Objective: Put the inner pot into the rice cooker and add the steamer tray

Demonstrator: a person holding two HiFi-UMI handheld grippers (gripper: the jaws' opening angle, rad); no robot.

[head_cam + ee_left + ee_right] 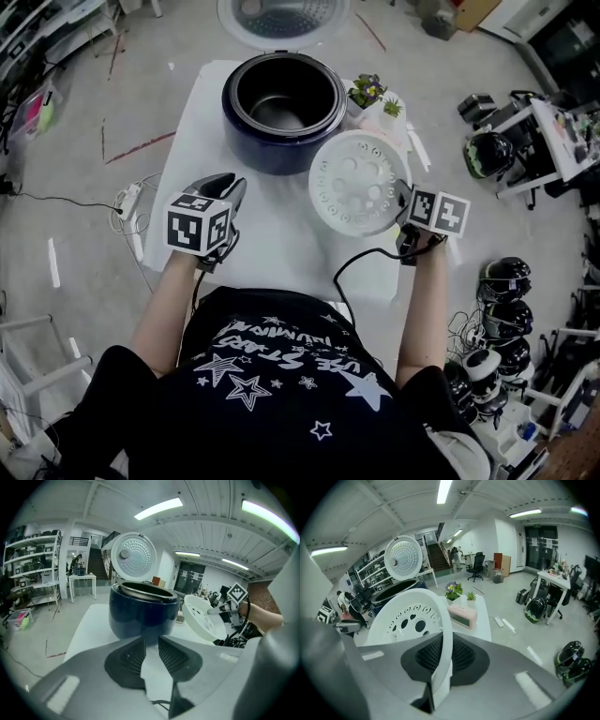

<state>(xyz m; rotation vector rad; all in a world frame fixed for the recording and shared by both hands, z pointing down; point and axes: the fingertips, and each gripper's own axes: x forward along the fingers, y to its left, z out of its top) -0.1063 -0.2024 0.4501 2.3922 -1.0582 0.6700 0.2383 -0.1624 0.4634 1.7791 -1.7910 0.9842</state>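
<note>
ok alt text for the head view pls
The right tongs grip a white perforated steamer tray by its rim, beside an open dark-blue rice cooker with the inner pot inside. The left tongs hover empty over the white table.

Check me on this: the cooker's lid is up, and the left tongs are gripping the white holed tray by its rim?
Not quite. The right tongs grip the white holed tray by its rim, as the right gripper view shows. The left tongs are open and empty. The rest holds.
</note>
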